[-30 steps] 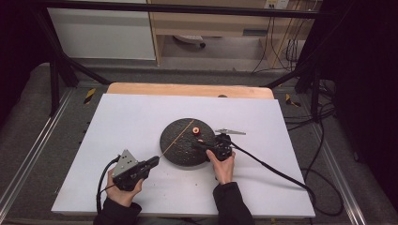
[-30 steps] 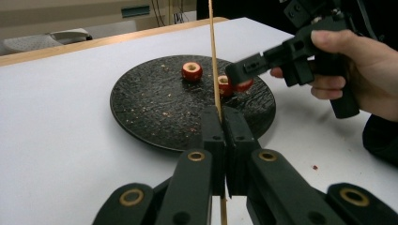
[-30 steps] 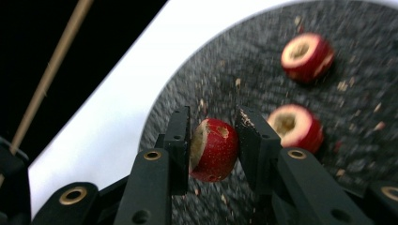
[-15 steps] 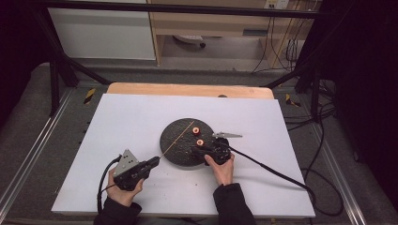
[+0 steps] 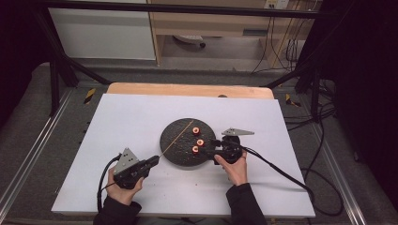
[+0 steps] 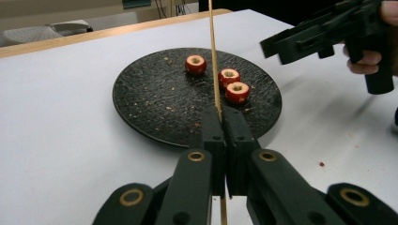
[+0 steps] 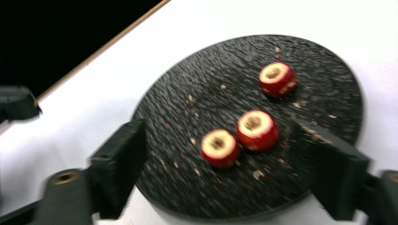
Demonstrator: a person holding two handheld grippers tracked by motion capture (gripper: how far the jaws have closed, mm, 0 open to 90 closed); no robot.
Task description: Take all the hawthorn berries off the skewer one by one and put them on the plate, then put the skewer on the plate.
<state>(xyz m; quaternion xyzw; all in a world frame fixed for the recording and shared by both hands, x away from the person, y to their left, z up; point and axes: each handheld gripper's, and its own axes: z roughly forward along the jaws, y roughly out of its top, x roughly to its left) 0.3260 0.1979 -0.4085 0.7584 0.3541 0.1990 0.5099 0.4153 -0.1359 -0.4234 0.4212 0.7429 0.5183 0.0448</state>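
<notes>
Probably a skewering job: left tongs sit nearest, together and clamped on a thin wooden skewer, which runs up and out over the plate. Right tongs are wide apart, empty, hovering at the plate's near-right rim and aimed at the closest fruit piece. Judged step: lining up to pick a piece, nothing threaded yet. Next move calls for lowering the open tongs around that nearest piece and closing gently, without nudging its neighbour, which sits touching or just beside it; then bringing its cored hole onto the skewer tip. Fruit pieces are small, round, red-skinned with pale cut tops and hollow centres, likely firm but slippery. A third piece lies farther back, apart from the pair. Plate is round, flat, black, rough-textured, dusted with crumbs. Surface is white, smooth and matte, with a wooden edge at the far side. Beyond it, a shelf unit and cables on the floor.
</notes>
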